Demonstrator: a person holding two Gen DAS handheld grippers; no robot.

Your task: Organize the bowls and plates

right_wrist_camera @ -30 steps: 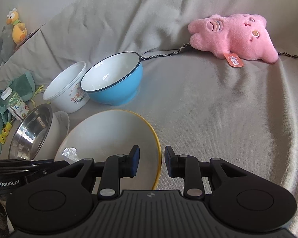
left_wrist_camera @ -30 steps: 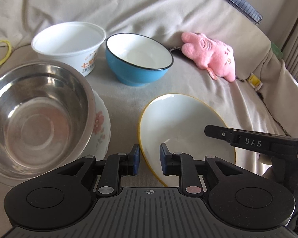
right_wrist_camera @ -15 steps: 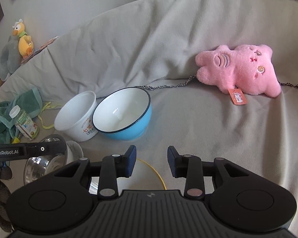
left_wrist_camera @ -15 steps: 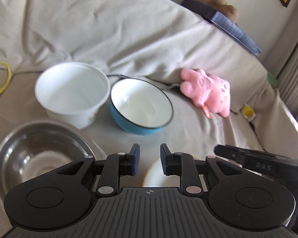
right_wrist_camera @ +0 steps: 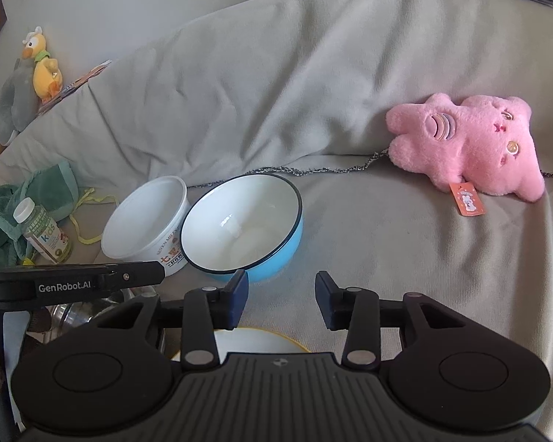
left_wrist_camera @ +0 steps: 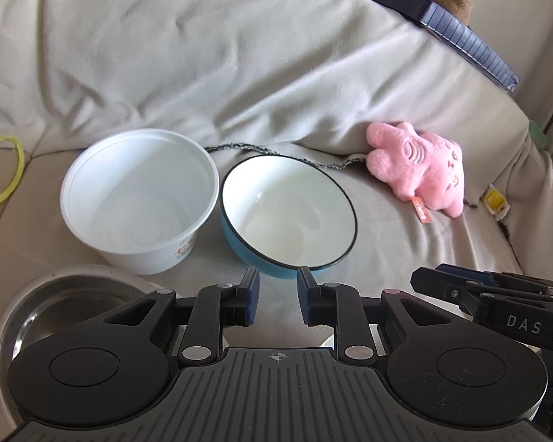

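Note:
A blue bowl with a white inside sits on the covered sofa seat, touching a white plastic tub to its left. Both also show in the right wrist view: the blue bowl and the tub. A steel bowl sits low at the left, partly hidden by my left gripper, which is open and empty, just short of the blue bowl. My right gripper is open and empty above a yellow-rimmed white plate, mostly hidden under it.
A pink plush toy lies at the back right against the sofa back. A small bottle and a green cloth lie at the left. A yellow plush sits on the sofa arm. A dark book rests on the sofa top.
Both grippers have pulled back and tilted up from the plate, which has dropped below them. The right jaws have opened wider. The bowls have not moved.

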